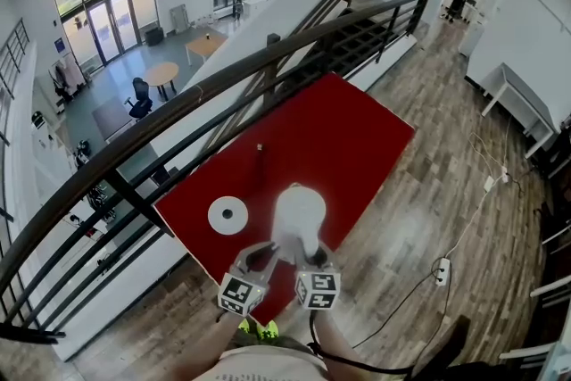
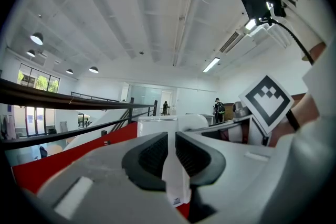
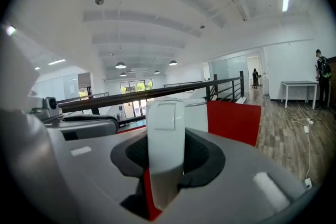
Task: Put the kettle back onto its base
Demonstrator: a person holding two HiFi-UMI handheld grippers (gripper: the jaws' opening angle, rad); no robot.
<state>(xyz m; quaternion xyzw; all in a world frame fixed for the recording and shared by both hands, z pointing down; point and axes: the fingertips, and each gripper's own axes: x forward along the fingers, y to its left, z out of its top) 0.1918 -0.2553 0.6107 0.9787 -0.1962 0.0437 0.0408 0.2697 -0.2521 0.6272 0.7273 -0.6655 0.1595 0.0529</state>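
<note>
A white kettle [image 1: 299, 211] is over the red table [image 1: 357, 138], to the right of its round white base [image 1: 227, 215] and apart from it. Both grippers meet at the kettle's near side. My left gripper [image 1: 268, 252] is shut on a thin white part of the kettle [image 2: 170, 181], with the kettle body [image 2: 157, 126] just beyond. My right gripper [image 1: 308, 256] is shut on the kettle's handle [image 3: 165, 134], which stands upright between its pads [image 3: 202, 157]. Whether the kettle touches the table is hidden.
A dark metal railing [image 1: 178, 107] runs along the table's far-left side, with a drop to a lower floor beyond. The table's near edge lies just under the grippers. On the wood floor at right are a power strip [image 1: 442, 270] and its cables.
</note>
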